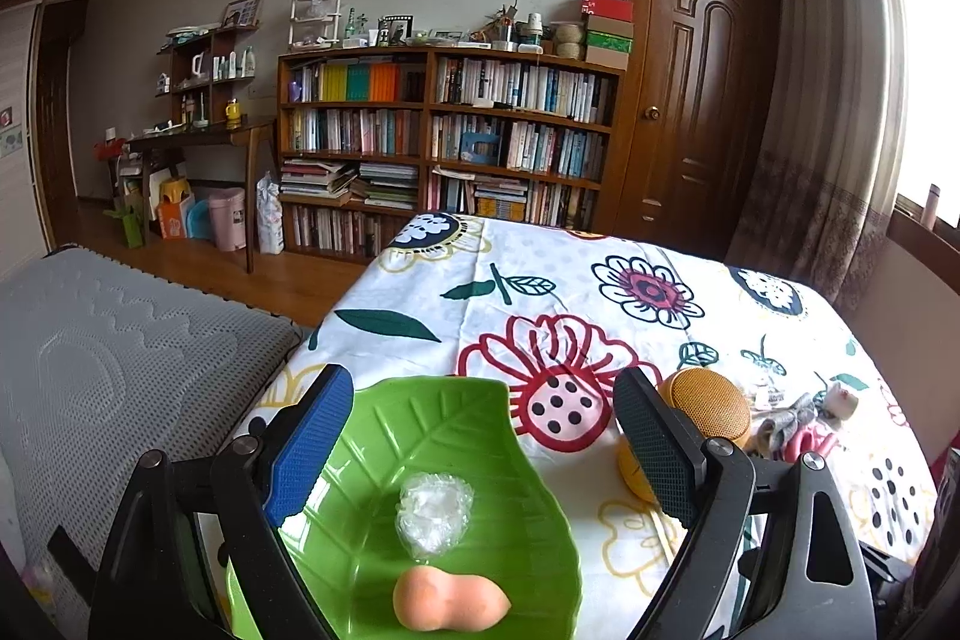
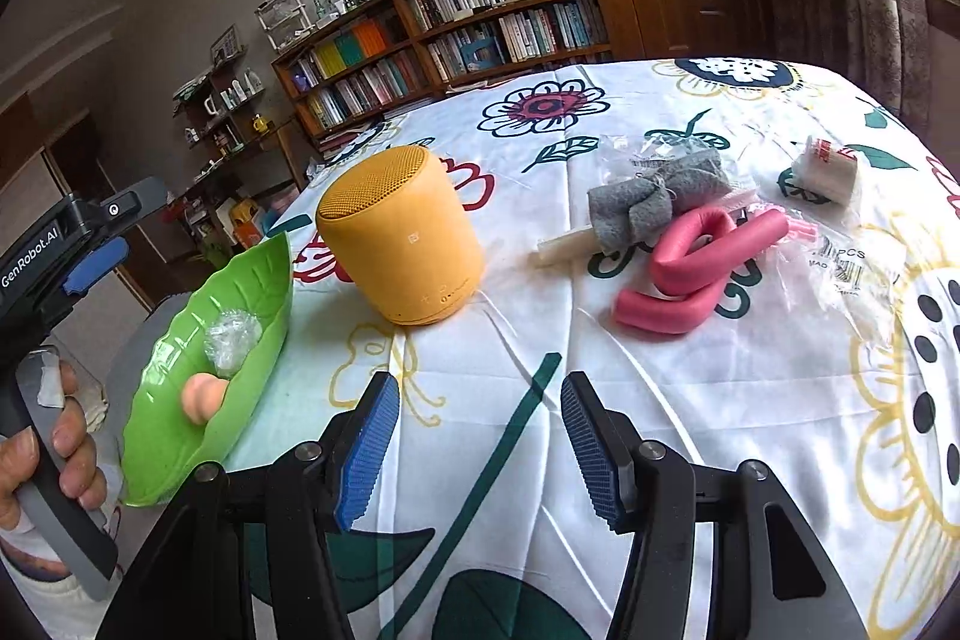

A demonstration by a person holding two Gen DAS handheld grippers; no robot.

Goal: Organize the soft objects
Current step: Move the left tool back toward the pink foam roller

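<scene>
both grippers, left (image 1: 483,436) and right (image 2: 480,445), gape empty; approach pink foam roller (image 2: 699,259) low, pinch mid-bend, carry to green leaf dish (image 2: 180,400).

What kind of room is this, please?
Probably a home study or living room: a full wooden bookshelf, a panelled wooden door, and a table under a flowered tablecloth.

what stays out of sight

the left gripper's right finger (image 1: 654,451) covers part of the mustard-yellow cylindrical speaker (image 1: 714,400). the peach peanut-shaped sponge (image 1: 447,604) nearly meets the bottom edge. print on the clear plastic packet (image 2: 846,262) is too small to read fully.
</scene>
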